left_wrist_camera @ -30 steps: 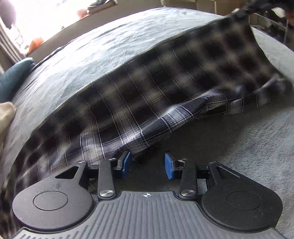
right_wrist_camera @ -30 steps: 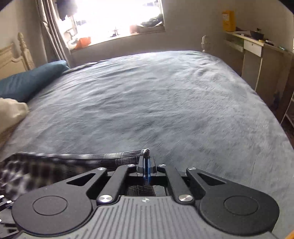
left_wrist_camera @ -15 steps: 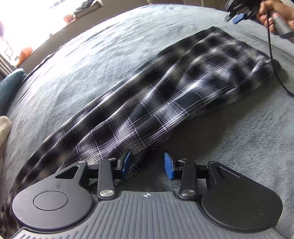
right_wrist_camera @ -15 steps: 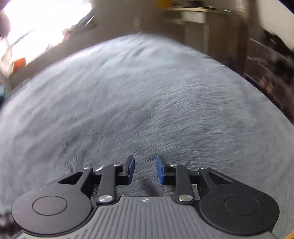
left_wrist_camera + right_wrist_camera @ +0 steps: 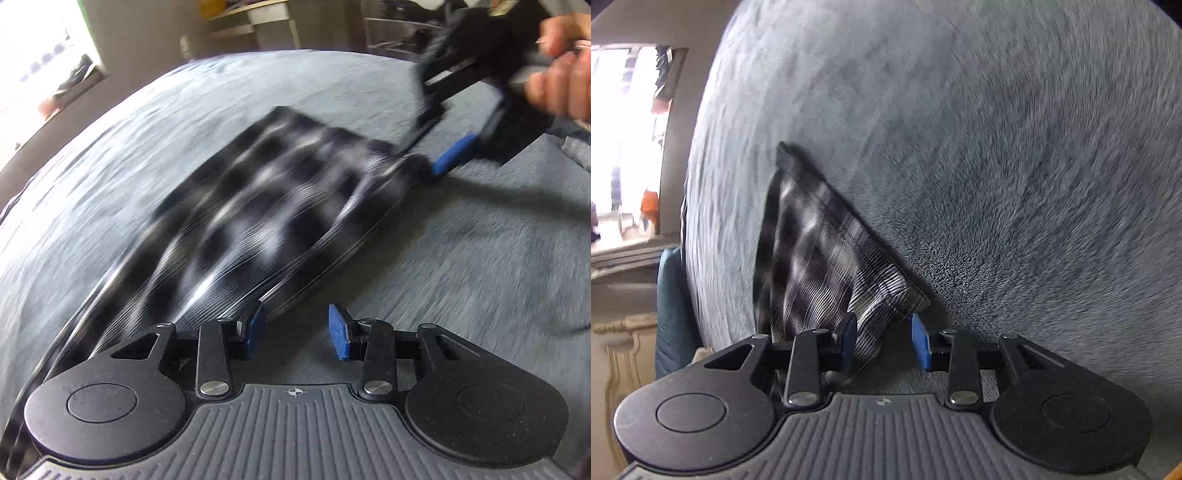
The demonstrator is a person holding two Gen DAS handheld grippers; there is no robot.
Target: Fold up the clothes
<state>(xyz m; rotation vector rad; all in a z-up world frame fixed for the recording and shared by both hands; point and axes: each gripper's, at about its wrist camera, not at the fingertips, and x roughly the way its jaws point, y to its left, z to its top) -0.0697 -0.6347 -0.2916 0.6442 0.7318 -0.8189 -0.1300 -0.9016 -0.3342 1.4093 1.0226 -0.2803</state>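
Grey plush bedding (image 5: 461, 258) fills both views, with a bright window (image 5: 624, 129) and a teal pillow (image 5: 670, 314) off at the edge. On it lies the plaid garment (image 5: 258, 221), dark check with pale lines, folded lengthwise into a long flat band that runs from our left gripper (image 5: 295, 328) away to our right gripper (image 5: 428, 147). We judge it light, soft and limp: it will sag and slide on itself if lifted by one point, so we would pinch through all the layers at the corners of an end, one gripper to each. Our left jaws stand partly apart with nothing between them, the cloth's edge just beside the left pad. Our right jaws have just been opening; in the right wrist view a corner of the cloth (image 5: 886, 306) lies in the gap, not pinched, by the near pad. We can read no brand, label or writing anywhere; the blur would hide small print.
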